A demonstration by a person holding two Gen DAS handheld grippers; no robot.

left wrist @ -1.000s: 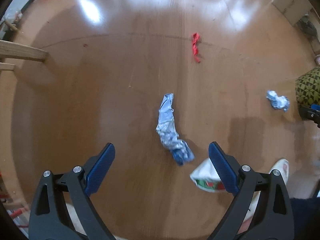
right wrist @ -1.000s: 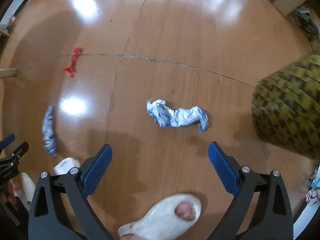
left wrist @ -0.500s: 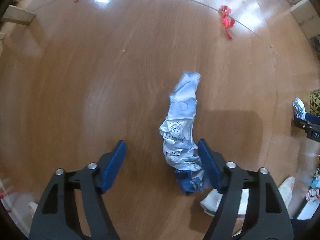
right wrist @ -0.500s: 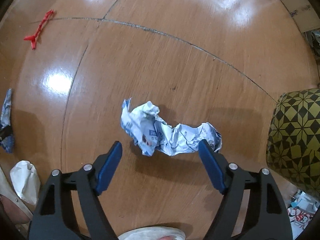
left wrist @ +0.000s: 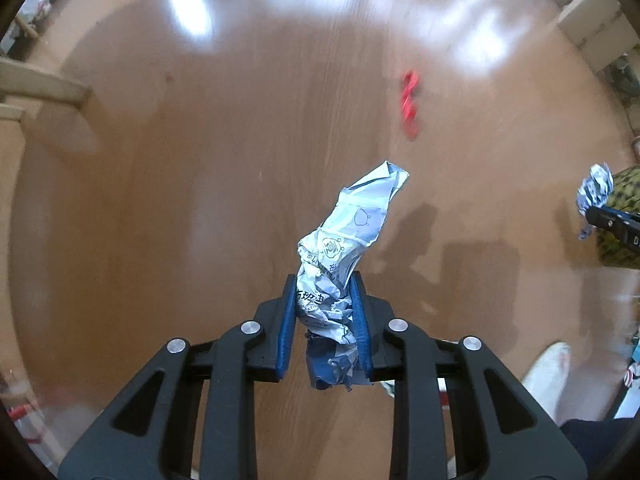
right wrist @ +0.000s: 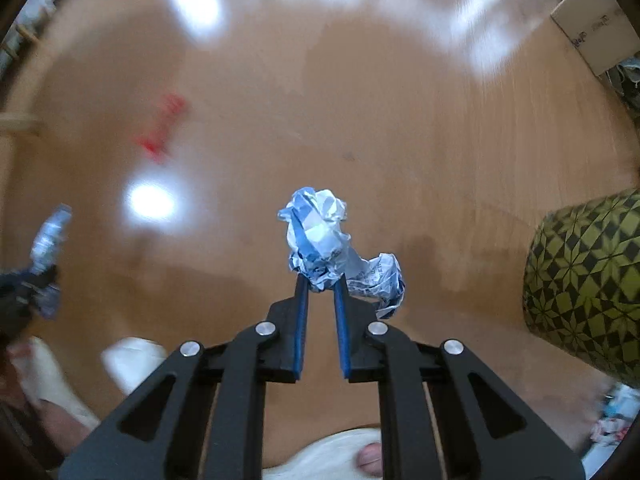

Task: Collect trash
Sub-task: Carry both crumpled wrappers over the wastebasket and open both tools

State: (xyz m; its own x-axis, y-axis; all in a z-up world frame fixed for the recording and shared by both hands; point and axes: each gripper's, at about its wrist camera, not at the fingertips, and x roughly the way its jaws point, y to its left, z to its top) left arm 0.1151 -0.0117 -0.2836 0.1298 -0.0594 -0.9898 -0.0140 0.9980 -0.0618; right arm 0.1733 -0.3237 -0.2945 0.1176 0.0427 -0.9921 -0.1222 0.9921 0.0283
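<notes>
Left wrist view: left gripper [left wrist: 325,298] clamped on a crumpled wrapper [left wrist: 346,248], lifted off the floor [left wrist: 200,160] for binning | right gripper [right wrist: 321,286] pinches another wrapper [right wrist: 332,248], basket [right wrist: 588,276] near

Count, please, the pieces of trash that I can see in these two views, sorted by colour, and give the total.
Blue-and-white crumpled wrappers: 2, one in the left gripper (long wrapper), one in the right gripper (balled wrapper).
Red scrap on the floor: 1.
White crumpled piece on the floor near the foot: 1.
Total: 4.
</notes>
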